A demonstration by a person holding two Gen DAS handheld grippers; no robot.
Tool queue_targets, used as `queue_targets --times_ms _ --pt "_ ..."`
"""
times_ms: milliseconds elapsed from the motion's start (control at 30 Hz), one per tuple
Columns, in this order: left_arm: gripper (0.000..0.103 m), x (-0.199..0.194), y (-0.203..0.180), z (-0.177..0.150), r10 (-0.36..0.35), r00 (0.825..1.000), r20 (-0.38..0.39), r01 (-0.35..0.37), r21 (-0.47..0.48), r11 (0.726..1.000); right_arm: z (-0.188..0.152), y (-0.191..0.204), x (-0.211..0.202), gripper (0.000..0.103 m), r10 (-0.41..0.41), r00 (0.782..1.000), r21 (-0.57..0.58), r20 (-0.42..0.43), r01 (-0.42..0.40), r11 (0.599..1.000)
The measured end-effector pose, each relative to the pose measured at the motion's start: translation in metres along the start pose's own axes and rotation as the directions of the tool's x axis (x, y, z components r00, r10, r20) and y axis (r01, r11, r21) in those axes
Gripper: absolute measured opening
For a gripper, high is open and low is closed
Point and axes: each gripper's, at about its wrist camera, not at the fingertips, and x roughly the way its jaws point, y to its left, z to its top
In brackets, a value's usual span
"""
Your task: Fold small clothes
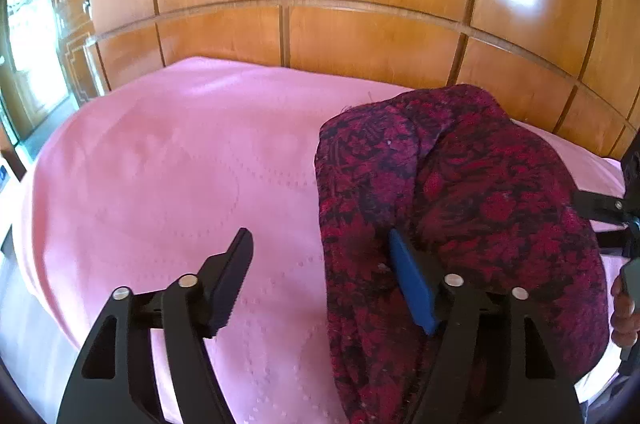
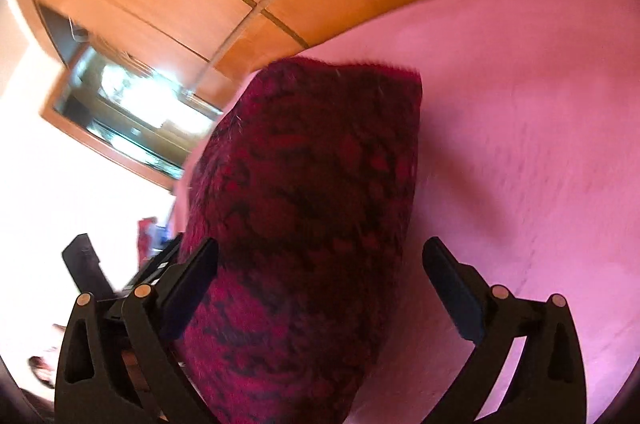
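Left wrist view shows the red-and-black patterned garment (image 1: 460,208) bunched in a thick bundle on the right of the pink bedspread (image 1: 168,160), so folding looks partly done, with flattening left. The left gripper (image 1: 320,264) is spread wide, its blue pad against the cloth's left edge. The right gripper (image 2: 320,284) is released too, straddling the near end, tilted.

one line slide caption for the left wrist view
Open left tongs straddle the edge of a red-and-black patterned garment on a pink bedspread.
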Motion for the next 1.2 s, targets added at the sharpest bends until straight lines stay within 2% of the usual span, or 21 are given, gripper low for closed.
queue_targets --times_ms 100,167,233,300,400,467,500,533,567,667,767,867,900,933,1000,1033,1067,1133,1167,1200 --pt "0.074 0.011 0.01 -0.004 -0.052 0.999 -0.013 0.051 -0.02 0.998 -0.002 -0.01 0.01 0.101 0.085 0.996 0.031 -0.027 -0.084 0.996" --pt "0.074 0.019 0.022 -0.008 -0.121 0.992 -0.017 0.12 -0.057 0.991 0.0 -0.015 0.019 0.101 0.148 0.988 0.048 -0.052 -0.145 0.988" --pt "0.074 0.027 0.037 -0.01 -0.209 0.977 -0.028 0.204 -0.126 0.971 0.003 -0.013 0.025 0.101 0.177 0.982 0.045 -0.065 -0.174 0.984" --pt "0.074 0.036 0.051 -0.013 -0.299 0.954 -0.031 0.288 -0.199 0.937 0.009 -0.006 0.037 0.101 0.181 0.98 0.029 -0.082 -0.179 0.983" --pt "0.074 0.055 0.072 -0.021 -0.465 0.885 -0.013 0.434 -0.337 0.835 0.015 0.003 0.049 0.101 0.153 0.982 -0.001 -0.107 -0.154 0.988" --pt "0.072 0.065 0.077 -0.027 -0.574 0.818 0.02 0.532 -0.404 0.744 0.017 0.004 0.05 0.1 0.155 0.982 -0.002 -0.109 -0.156 0.988" --pt "0.068 0.066 0.075 -0.028 -0.609 0.793 0.032 0.565 -0.414 0.714 0.017 0.006 0.047 0.096 0.152 0.983 -0.008 -0.102 -0.153 0.988" --pt "0.068 0.067 0.068 -0.028 -0.642 0.766 0.044 0.598 -0.416 0.685 0.015 0.009 0.039 0.089 0.149 0.985 -0.016 -0.089 -0.151 0.988" --pt "0.068 0.065 0.061 -0.027 -0.648 0.76 0.048 0.608 -0.405 0.683 0.014 0.012 0.033 0.082 0.155 0.985 -0.018 -0.074 -0.156 0.988" --pt "0.068 0.058 0.041 -0.018 -0.692 0.72 0.061 0.657 -0.38 0.651 0.007 0.019 0.0 0.078 0.166 0.986 -0.043 -0.014 -0.166 0.985" --pt "0.068 0.052 -0.002 0.001 -0.741 0.67 0.041 0.712 -0.317 0.626 0.007 0.02 -0.044 0.077 0.16 0.984 -0.069 0.076 -0.155 0.985" --pt "0.066 0.051 -0.06 0.029 -0.799 0.601 0.005 0.777 -0.237 0.583 0.006 0.012 -0.103 0.077 0.127 0.973 -0.081 0.191 -0.113 0.99" --pt "0.066 0.051 -0.086 0.04 -0.817 0.576 -0.014 0.798 -0.206 0.566 0.005 0.007 -0.125 0.077 0.105 0.966 -0.082 0.235 -0.088 0.993" --pt "0.066 0.051 -0.107 0.048 -0.828 0.559 -0.03 0.813 -0.177 0.555 0.003 0.001 -0.143 0.077 0.088 0.959 -0.078 0.268 -0.069 0.995" --pt "0.066 0.053 -0.154 0.064 -0.842 0.534 -0.071 0.834 -0.118 0.539 0.0 -0.019 -0.184 0.077 0.036 0.936 -0.043 0.351 -0.022 0.999" --pt "0.066 0.053 -0.185 0.072 -0.844 0.526 -0.102 0.842 -0.077 0.534 -0.002 -0.031 -0.203 0.077 0.006 0.922 -0.018 0.388 0.001 1.0" --pt "0.066 0.054 -0.212 0.076 -0.841 0.525 -0.13 0.845 -0.04 0.534 -0.005 -0.049 -0.222 0.077 -0.029 0.905 0.025 0.425 0.02 0.999" --pt "0.066 0.062 -0.264 0.085 -0.833 0.518 -0.194 0.849 0.004 0.528 -0.012 -0.076 -0.242 0.076 -0.098 0.882 0.097 0.46 0.06 0.994" --pt "0.066 0.065 -0.286 0.085 -0.821 0.525 -0.223 0.846 0.024 0.533 -0.018 -0.094 -0.252 0.076 -0.149 0.87 0.149 0.471 0.088 0.985" --pt "0.066 0.07 -0.313 0.084 -0.792 0.55 -0.265 0.829 0.064 0.555 -0.025 -0.113 -0.259 0.076 -0.196 0.86 0.205 0.472 0.109 0.973"
